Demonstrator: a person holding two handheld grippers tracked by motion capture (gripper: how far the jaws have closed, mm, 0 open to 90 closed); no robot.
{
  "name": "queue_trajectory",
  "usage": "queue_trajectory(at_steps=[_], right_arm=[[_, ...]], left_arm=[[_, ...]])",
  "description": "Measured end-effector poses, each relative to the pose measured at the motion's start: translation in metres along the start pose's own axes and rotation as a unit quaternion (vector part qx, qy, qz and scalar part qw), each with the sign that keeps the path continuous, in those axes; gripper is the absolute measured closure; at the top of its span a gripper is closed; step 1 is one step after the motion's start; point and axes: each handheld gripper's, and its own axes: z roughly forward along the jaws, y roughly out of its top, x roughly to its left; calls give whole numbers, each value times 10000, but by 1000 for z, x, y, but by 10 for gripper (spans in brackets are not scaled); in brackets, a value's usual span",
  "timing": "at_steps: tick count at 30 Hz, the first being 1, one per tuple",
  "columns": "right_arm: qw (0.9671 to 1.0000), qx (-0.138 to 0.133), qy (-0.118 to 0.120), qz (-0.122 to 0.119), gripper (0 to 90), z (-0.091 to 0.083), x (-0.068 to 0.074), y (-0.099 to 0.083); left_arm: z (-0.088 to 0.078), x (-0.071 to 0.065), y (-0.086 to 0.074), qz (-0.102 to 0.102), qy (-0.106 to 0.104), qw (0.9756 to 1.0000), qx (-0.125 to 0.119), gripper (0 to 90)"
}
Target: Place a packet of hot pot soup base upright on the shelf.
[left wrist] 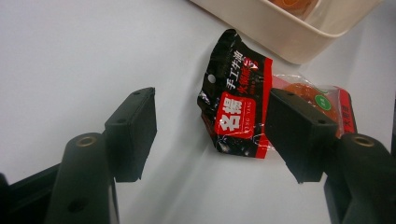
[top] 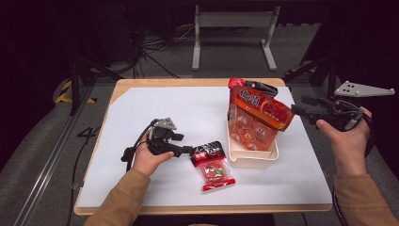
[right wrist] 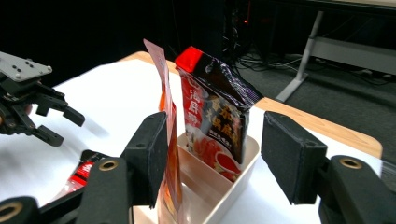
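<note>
Two packets [top: 256, 117] already stand in the cream bin [top: 249, 157], while a third packet [top: 212, 165] lies on the table just left of it, probably next, with both the left gripper [top: 188, 149] and right gripper [top: 297, 111] spread apart and empty

So on my end, the left black two-jaw hand-held gripper [top: 187, 149] sits low, my left hand [top: 147, 157] wrapped around its body, tan sleeve [top: 123, 197] coming in from below. Its jaws stand wide apart with nothing between them. The right black hand-held gripper [top: 297, 112] is held up higher in my right hand [top: 347, 134], jaws spread wide too, pointing left.
</note>
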Motion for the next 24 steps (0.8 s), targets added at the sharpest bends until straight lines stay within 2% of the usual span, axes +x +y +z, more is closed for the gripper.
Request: queue_trajectory(at_steps=[8,14,18,24], right_arm=[[10000,54,-73,-21,416,-2,-2,-2],[10000,58,-62,11,413,-3,-3,-5],[10000,57,-59,1,409,-3,-3,-7],[10000,54,-37,51,406,-3,-4,-10]], left_arm=[[14,-2,0,-11,-48,9999,113,354],[29,-3,-1,-38,-115,9995,285,354],[37,-2,-2,-79,-79,9989,447,356],[45,-2,-4,-127,-283,9982,516,387]])
